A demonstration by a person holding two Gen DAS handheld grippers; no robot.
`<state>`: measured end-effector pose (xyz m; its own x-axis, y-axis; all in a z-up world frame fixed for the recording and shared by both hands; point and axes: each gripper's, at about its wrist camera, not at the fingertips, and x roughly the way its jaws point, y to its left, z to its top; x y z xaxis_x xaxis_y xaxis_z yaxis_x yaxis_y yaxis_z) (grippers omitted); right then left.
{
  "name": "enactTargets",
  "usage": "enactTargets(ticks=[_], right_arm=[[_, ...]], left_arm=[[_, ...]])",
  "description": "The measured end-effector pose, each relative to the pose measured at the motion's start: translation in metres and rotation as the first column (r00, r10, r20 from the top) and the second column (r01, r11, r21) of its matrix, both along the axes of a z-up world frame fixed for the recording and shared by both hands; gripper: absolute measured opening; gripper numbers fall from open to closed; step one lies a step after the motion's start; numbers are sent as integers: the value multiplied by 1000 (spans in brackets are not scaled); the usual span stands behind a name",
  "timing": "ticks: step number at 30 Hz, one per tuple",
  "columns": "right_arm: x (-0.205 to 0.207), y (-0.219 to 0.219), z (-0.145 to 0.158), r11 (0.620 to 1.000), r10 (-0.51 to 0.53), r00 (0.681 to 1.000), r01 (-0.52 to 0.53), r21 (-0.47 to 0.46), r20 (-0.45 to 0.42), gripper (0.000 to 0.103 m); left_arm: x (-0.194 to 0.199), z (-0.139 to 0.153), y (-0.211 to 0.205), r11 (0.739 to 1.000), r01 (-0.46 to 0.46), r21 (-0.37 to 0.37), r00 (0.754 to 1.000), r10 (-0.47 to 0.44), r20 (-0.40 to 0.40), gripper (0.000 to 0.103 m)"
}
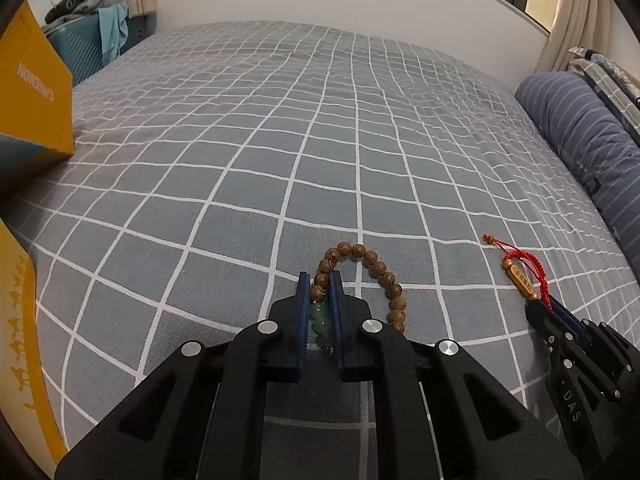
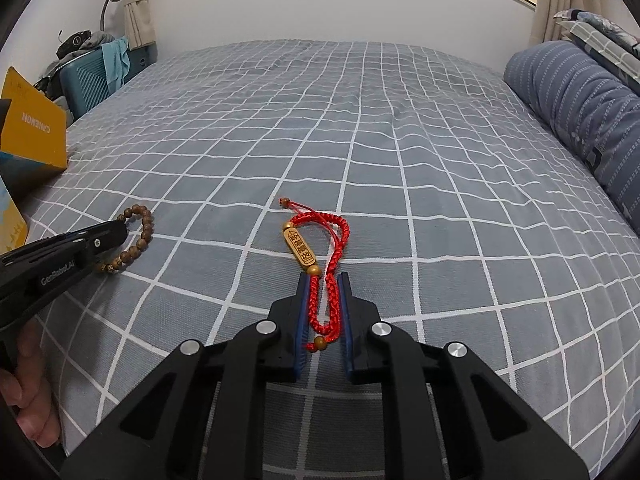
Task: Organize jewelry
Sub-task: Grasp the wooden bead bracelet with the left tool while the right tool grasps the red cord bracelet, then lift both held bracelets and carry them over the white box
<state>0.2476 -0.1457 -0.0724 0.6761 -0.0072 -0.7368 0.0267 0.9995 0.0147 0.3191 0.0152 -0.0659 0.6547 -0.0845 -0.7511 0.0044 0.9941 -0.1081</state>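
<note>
A brown wooden bead bracelet (image 1: 374, 268) with a few green beads lies on the grey checked bedspread (image 1: 280, 140). My left gripper (image 1: 320, 280) is shut on its near side, the green beads between the blue pads. It also shows in the right wrist view (image 2: 138, 236) at the left. A red braided cord bracelet with a gold charm (image 2: 320, 248) lies on the bed; my right gripper (image 2: 324, 278) is closed around its cord, the jaws narrow. In the left wrist view the red bracelet (image 1: 520, 276) is at the right by the right gripper (image 1: 548, 304).
An open yellow box (image 1: 32, 92) stands at the left edge of the bed, seen also in the right wrist view (image 2: 36, 136). A blue striped pillow (image 2: 580, 112) lies along the right. A teal suitcase with clothes (image 2: 92, 76) stands beyond the bed.
</note>
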Motion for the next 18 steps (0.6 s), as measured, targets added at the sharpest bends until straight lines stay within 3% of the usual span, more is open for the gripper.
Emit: enactTargets(ticks=[11, 18], right_arm=[[-5, -13, 18, 998, -45, 999, 46, 49, -27, 12], [-17, -16, 49, 997, -31, 1000, 31, 65, 4, 12]], left_arm=[[-8, 10, -15, 996, 26, 84, 999, -23, -35, 9], [-26, 32, -24, 993, 47, 110, 998, -41, -52, 9]])
